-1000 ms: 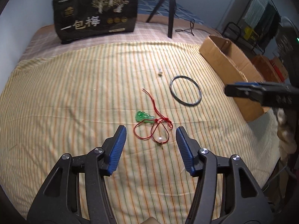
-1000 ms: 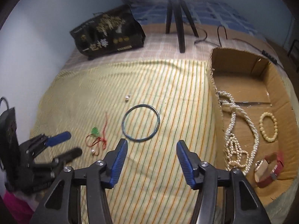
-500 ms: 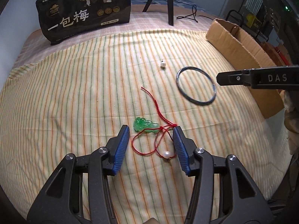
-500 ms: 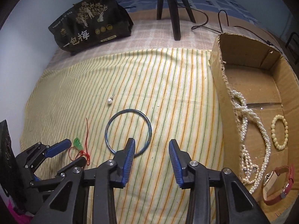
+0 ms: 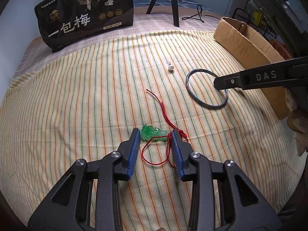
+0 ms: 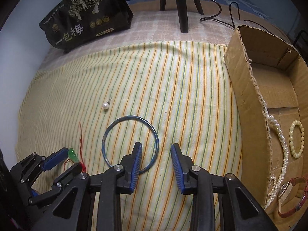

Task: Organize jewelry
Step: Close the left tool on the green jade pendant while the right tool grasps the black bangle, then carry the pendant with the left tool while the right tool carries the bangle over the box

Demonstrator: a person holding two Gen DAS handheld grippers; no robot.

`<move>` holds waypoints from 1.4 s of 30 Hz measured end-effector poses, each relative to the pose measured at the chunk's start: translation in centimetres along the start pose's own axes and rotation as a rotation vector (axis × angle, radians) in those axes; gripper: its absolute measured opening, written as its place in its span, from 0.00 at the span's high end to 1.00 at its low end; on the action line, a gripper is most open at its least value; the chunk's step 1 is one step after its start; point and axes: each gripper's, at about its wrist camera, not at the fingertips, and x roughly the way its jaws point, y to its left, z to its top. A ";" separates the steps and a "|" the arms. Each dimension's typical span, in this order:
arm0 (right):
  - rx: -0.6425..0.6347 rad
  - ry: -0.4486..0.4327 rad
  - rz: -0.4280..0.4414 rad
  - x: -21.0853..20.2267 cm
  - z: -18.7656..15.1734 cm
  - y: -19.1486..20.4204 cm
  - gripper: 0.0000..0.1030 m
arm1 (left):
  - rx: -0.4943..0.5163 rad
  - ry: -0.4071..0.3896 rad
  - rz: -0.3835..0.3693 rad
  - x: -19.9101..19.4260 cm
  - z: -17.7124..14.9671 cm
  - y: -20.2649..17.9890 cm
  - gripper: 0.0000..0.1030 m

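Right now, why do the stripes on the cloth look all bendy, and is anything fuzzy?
Left wrist view: the wide lens bows the striped cloth and darkens the corners; the green charm stays sharp. Right wrist view: same bending, and the cardboard box leans outward.

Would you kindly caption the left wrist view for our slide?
Left gripper closing around the green pendant on its red cord.

black printed bag (image 5: 84, 15), tripod (image 5: 171, 2)

Pale blue wall (image 5: 17, 5) behind a bed under a striped sheet (image 5: 77, 100).
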 end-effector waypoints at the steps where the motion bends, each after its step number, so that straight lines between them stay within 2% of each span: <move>1: -0.003 0.000 -0.005 0.1 0.0 0.1 0.71 | 0.003 -0.002 0.002 0.1 0.0 -0.1 0.68; 5: -0.025 -0.008 -0.045 0.2 0.0 0.4 0.81 | -0.008 -0.005 0.001 0.0 0.1 0.0 0.70; 7: -0.034 -0.016 -0.055 0.2 -0.1 0.5 0.92 | -0.013 -0.008 0.004 -0.1 0.1 0.0 0.70; 10: -0.043 -0.027 -0.058 0.1 -0.2 0.8 0.98 | -0.018 -0.009 0.003 -0.3 0.0 0.0 0.70; 26: -0.049 -0.146 0.024 -5.6 -1.0 1.3 0.99 | -0.096 -0.078 -0.040 -4.7 0.1 1.1 0.70; 42: -0.073 -0.265 0.046 -12.6 -3.5 1.2 1.00 | -0.095 -0.160 -0.064 -10.4 0.4 -0.3 0.70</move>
